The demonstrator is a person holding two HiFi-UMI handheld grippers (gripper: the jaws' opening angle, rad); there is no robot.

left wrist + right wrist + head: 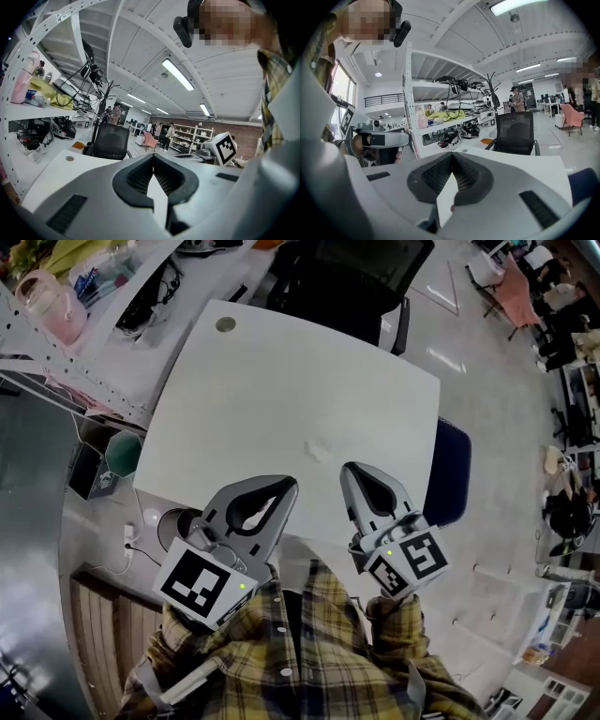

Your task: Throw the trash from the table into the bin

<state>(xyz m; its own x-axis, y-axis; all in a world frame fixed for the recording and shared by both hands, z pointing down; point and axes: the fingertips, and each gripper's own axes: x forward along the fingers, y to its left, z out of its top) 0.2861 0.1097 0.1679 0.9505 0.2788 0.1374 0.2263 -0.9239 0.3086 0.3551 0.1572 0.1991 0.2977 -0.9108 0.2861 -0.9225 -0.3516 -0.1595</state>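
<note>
A small crumpled white scrap of trash (pixel 319 450) lies on the white table (pixel 281 381), a little beyond both grippers. My left gripper (pixel 286 486) hovers over the table's near edge, its jaws shut with nothing between them. To its right, my right gripper (pixel 352 470) is also shut and empty, its tip just short of the scrap. In the left gripper view the left gripper (pixel 153 157) shows closed jaws over the table (pixel 47 173). The right gripper (pixel 451 155) looks the same in its own view. The jaws hide the scrap in both gripper views.
A black office chair (pixel 356 282) stands at the table's far side, and a blue seat (pixel 452 470) at its right edge. A cluttered metal shelf (pixel 56 343) runs along the left. Below it, left of the table, sits a green-lined container (pixel 124 454).
</note>
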